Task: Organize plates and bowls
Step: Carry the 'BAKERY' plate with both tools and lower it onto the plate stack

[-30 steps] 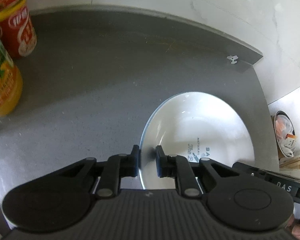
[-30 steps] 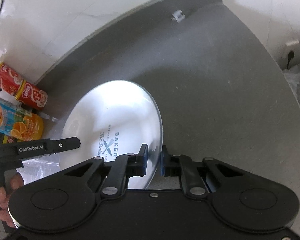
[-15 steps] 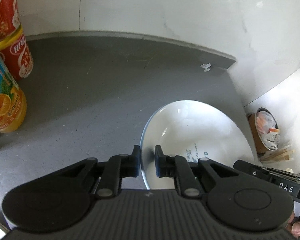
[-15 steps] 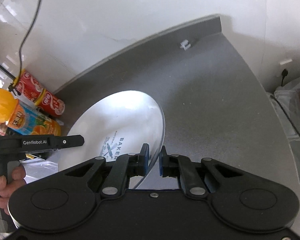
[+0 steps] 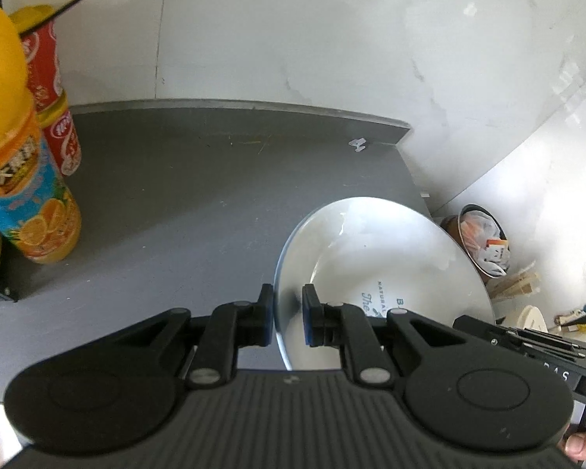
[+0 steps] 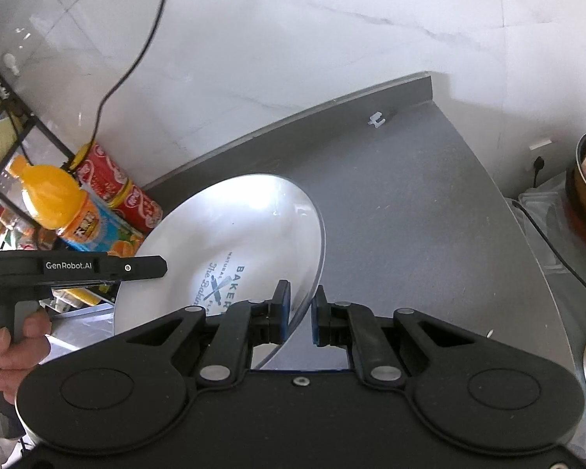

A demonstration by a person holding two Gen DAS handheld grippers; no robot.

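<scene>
**Plate raised higher above the grey counter, gripped on both sides**

A white plate (image 5: pixel 390 258) with blue printed lettering is held between the two grippers, each clamped on an opposite stretch of its rim. In the left wrist view the left gripper (image 5: pixel 287 314) is seen with its blue-padded fingers (image 5: pixel 267 314) closed on the near rim; in the right wrist view the right gripper (image 6: pixel 301 314) is closed on the rim edge in the same way, the plate tilted, with its face turned up and toward the left gripper's side.

Compared with a second ago, the plate is carried higher and further from the grey counter (image 5: pixel 199 195): more of the white marble wall (image 5: pixel 332 39) is shown above the counter's back edge, and the counter is seen smaller in both views. The orange juice bottle (image 5: pixel 23 179) and the red cans (image 5: pixel 58 117), earlier cut off at the frame edge, are now shown nearly whole, standing at the counter's left end, well apart from the plate. A black cable (image 6: pixel 136 51) is now visible running down the wall to the cans. The grip on the rim is unchanged throughout.

A hand (image 6: pixel 15 348) is seen on the left gripper's handle in the right wrist view
</scene>
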